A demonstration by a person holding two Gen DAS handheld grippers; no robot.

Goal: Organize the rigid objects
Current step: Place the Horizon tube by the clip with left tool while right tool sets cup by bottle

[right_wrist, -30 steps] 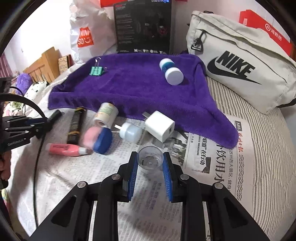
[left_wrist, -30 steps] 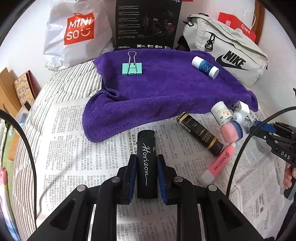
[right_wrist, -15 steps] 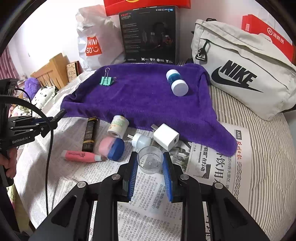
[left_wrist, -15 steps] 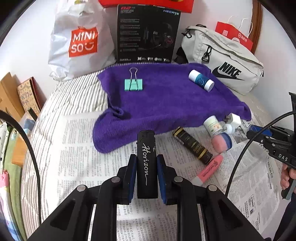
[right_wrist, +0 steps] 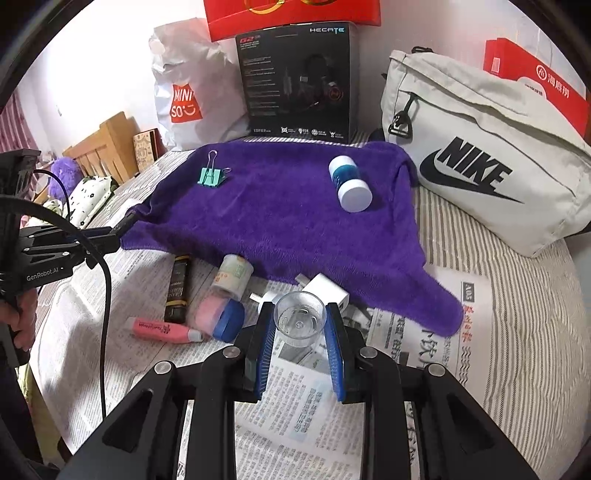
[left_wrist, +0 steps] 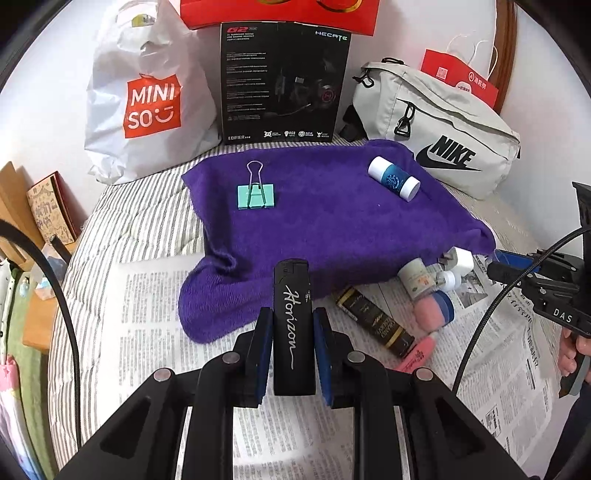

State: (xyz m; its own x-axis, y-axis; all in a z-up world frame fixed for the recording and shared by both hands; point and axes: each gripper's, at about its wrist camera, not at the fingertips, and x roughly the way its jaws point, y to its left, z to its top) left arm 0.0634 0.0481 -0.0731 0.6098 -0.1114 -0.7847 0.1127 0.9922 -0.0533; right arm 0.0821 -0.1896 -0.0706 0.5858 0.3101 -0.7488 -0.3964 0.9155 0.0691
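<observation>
A: What is hard to make out here?

B: The clear plastic cup (right_wrist: 300,322) between the blue pads of the right gripper (right_wrist: 300,345) partly hides the small white bottle (left_wrist: 451,279) and the white square plug adapter (right_wrist: 326,289) behind it. The pink highlighter pen (left_wrist: 417,354) is partly covered in the left view by the black and gold tube (left_wrist: 375,323) lying beside it.

A: And the jaws?

B: Both are nearly closed on something. The left gripper (left_wrist: 293,345) clamps a black rectangular lighter with white script (left_wrist: 293,325), its top end reaching just past the fingertips. The right one squeezes the clear cup, held above the newspaper (right_wrist: 306,410).

A: Where do the other rigid things lie?

B: On the purple towel (left_wrist: 332,221) rest a mint-green binder clip (left_wrist: 256,194) and a white and blue cylindrical bottle (left_wrist: 393,178), well apart. Along the towel's near edge, on the newspaper, sit a cream-labelled jar (right_wrist: 233,275) on its side and a pink ball in a blue cap (right_wrist: 219,317), close together.

A: What stands around?

B: At the back, a white shopping bag with an orange logo (left_wrist: 147,99), a black headset box (left_wrist: 284,81) with a red carton (left_wrist: 279,13) on top, and a grey waist bag (right_wrist: 480,155). The striped bedding (right_wrist: 524,332) runs out of frame. Each view catches the other gripper at its edge, with fingers of a hand (left_wrist: 572,354) showing.
</observation>
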